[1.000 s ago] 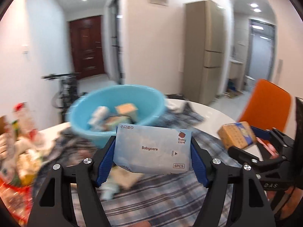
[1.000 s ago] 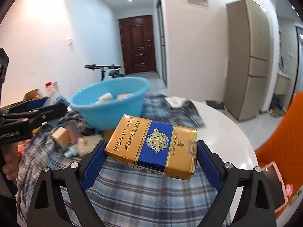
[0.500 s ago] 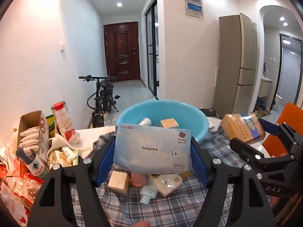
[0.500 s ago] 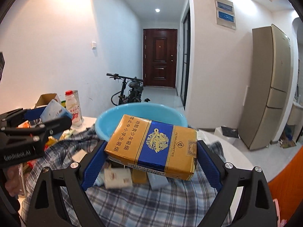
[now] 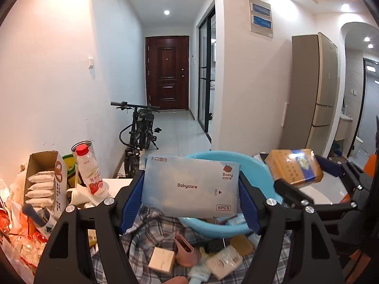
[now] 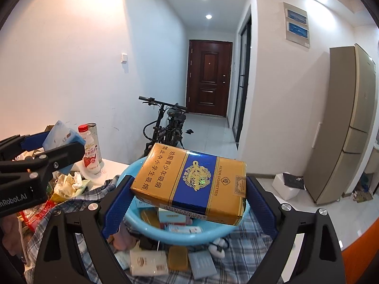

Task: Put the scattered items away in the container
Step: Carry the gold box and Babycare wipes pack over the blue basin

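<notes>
Holding both loads high near the basin (image 6: 132,215), ready to drop: left gripper (image 5: 190,196) fingers clamped on wipes (image 5: 190,185), right gripper (image 6: 189,191) fingers pinching carton (image 6: 189,179) flat. More clutter waiting on cloth (image 6: 248,255).

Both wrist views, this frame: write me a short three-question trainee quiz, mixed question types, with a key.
1. True or false: the left gripper is shut on the Babycare wipes pack.
2. What does the right gripper hold? A) red-capped bottle B) gold-and-blue cigarette carton C) pink case
3. Fill in: loose items lie on the plaid cloth in front of the blue ____.

Key
1. True.
2. B, the cigarette carton.
3. Basin, which already holds several items.
</notes>
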